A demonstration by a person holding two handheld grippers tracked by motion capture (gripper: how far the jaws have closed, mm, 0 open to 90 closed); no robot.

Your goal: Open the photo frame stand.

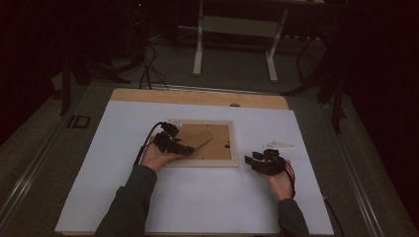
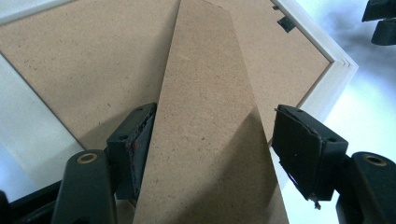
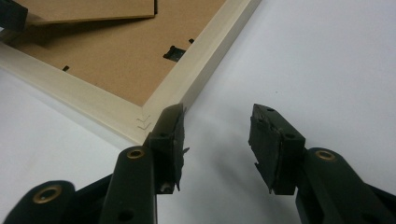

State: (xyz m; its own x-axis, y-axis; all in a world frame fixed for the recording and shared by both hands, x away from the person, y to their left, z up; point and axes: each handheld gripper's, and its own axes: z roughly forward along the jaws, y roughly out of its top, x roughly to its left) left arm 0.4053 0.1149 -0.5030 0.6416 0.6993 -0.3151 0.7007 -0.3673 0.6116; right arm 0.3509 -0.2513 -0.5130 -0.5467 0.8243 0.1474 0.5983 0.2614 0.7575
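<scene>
A pale wooden picture frame [image 1: 235, 148] lies face down on the white sheet, its brown backing board [image 2: 84, 70] facing up. The board's tapered stand [image 2: 205, 116] is tilted up off the back. My left gripper [image 2: 212, 140] straddles that stand: the left pad touches its edge and the right pad stands a sliver apart, so the jaws are open. In the high view the left gripper [image 1: 184, 148] reaches over the frame's left side. My right gripper [image 3: 217, 130] is open and holds nothing, its left fingertip beside the frame's corner [image 3: 144, 119]. It rests on the sheet right of the frame [image 1: 250, 160].
The white sheet [image 1: 207, 197] covers the table, with a wooden strip [image 1: 197, 96] at the far edge. Small black turn clips [image 3: 173, 52] hold the backing board. Desk legs [image 1: 198, 49] and cables [image 1: 146, 64] stand on the floor beyond.
</scene>
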